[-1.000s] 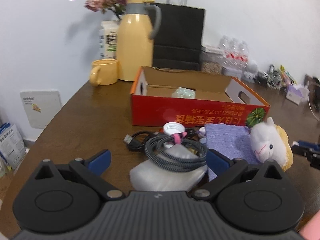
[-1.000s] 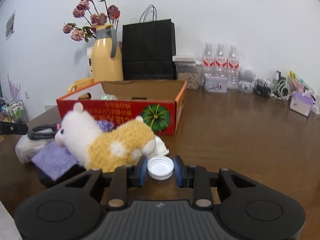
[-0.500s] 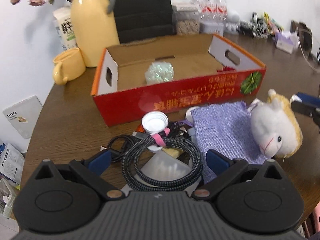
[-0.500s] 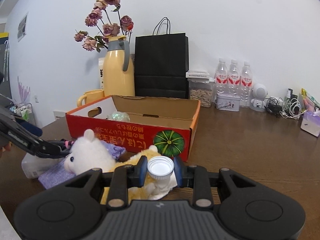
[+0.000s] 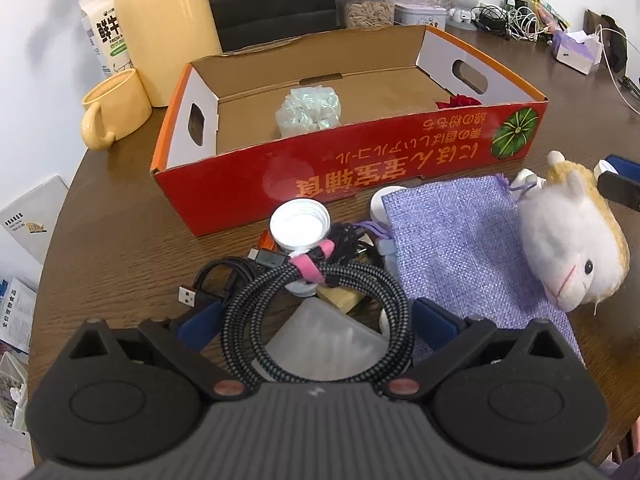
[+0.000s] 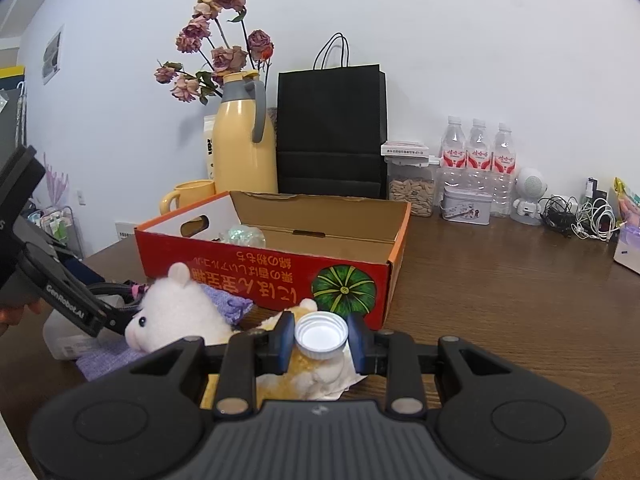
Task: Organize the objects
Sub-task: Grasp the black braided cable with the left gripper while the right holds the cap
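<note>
A red cardboard box [image 5: 360,172] [image 6: 280,276] stands open on the brown table, with a pale crinkly ball [image 5: 308,110] and a red item [image 5: 458,102] inside. In front lie a coiled braided cable [image 5: 320,304], a white cap [image 5: 300,224], a translucent plastic case [image 5: 332,348], a purple pouch [image 5: 468,248] and a plush alpaca [image 5: 572,248] [image 6: 176,316]. My left gripper [image 5: 316,320] is open, its fingers either side of the cable coil. My right gripper [image 6: 320,340] is shut on a white bottle cap [image 6: 320,336], held above the alpaca.
A yellow jug [image 6: 244,148] with dried flowers, a yellow mug [image 5: 116,108], a black paper bag [image 6: 332,132], a seed jar [image 6: 412,192], water bottles [image 6: 476,160], a tin, a small robot figure and cables [image 6: 580,220] line the table's back. A tissue box [image 5: 576,50] sits far right.
My right gripper has risen with the white cap, off the table to above the alpaca. My left gripper has lifted and tilted down over the cable coil, still open.
</note>
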Tool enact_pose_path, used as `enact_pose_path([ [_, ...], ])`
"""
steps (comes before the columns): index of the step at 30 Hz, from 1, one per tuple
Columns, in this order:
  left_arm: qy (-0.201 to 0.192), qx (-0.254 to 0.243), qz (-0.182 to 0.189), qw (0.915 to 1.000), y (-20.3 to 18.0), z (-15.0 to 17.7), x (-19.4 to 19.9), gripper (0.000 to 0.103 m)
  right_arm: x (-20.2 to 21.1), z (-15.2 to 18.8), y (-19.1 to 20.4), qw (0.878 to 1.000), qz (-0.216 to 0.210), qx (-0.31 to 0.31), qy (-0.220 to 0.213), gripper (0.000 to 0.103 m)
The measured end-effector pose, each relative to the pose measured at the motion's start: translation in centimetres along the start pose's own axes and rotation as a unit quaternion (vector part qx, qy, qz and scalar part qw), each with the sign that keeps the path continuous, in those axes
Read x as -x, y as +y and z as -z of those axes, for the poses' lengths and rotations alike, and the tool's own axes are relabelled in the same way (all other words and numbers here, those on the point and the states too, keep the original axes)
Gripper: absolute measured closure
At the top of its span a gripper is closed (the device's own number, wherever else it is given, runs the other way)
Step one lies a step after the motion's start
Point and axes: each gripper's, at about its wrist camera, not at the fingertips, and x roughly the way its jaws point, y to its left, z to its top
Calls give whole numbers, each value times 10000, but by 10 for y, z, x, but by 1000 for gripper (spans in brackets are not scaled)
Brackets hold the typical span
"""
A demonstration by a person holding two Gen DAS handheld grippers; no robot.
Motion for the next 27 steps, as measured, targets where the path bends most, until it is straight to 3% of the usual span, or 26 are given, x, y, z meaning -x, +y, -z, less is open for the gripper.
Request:
enact_pose_path([
  [3,19,74,26,10000,1,-1,-2,12,0,-1,0,10000,-20,8,-5,76],
  [15,-381,248,94,9989,3,5,11,15,3,-4,5,10000,-12,85,-36,76],
  [22,-792,335,116,9962,4,6,31,16,6,-9,9,9999,-17,132,-106,76],
  [27,-1339,396,111,9901,4,-2,56,16,6,-20,14,9995,-61,223,-236,76],
])
